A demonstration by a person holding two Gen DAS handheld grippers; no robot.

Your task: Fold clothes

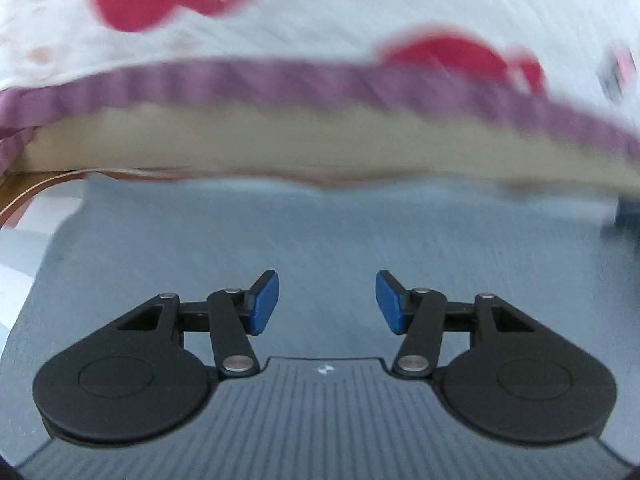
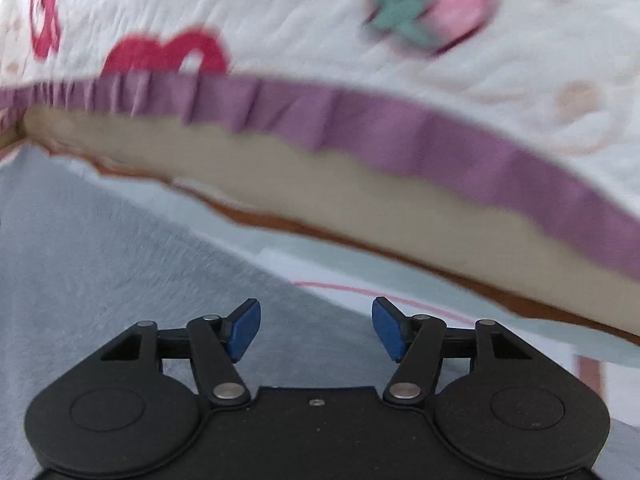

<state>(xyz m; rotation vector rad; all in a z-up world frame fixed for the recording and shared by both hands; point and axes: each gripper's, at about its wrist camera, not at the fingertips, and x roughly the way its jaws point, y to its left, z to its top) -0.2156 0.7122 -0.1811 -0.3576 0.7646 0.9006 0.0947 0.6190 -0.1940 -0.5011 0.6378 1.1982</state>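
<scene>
No brand, label or legible writing appears in either view; the only markings are printed motifs.

Landmark: the purple ruffled trim [image 2: 360,128] edging a white quilted cover [image 2: 280,20] printed with red shapes and a pink strawberry [image 2: 436,4].

Task item: a grey garment [image 1: 320,232] lies flat on the near side of the trim, below a beige band [image 1: 280,140]. In the left wrist view its far edge runs roughly parallel to the trim, left to right; its full outline and long axis cannot be determined. In the right wrist view the grey fabric [image 2: 100,248] occupies the lower left, its edge slanting away from the trim.

Left gripper [image 1: 327,302]: jaws apart, nothing between the blue pads [image 1: 264,304], over the grey garment.

Right gripper [image 2: 316,328]: jaws apart, nothing between them, over the garment's edge beside pale sheeting [image 2: 400,280].
</scene>
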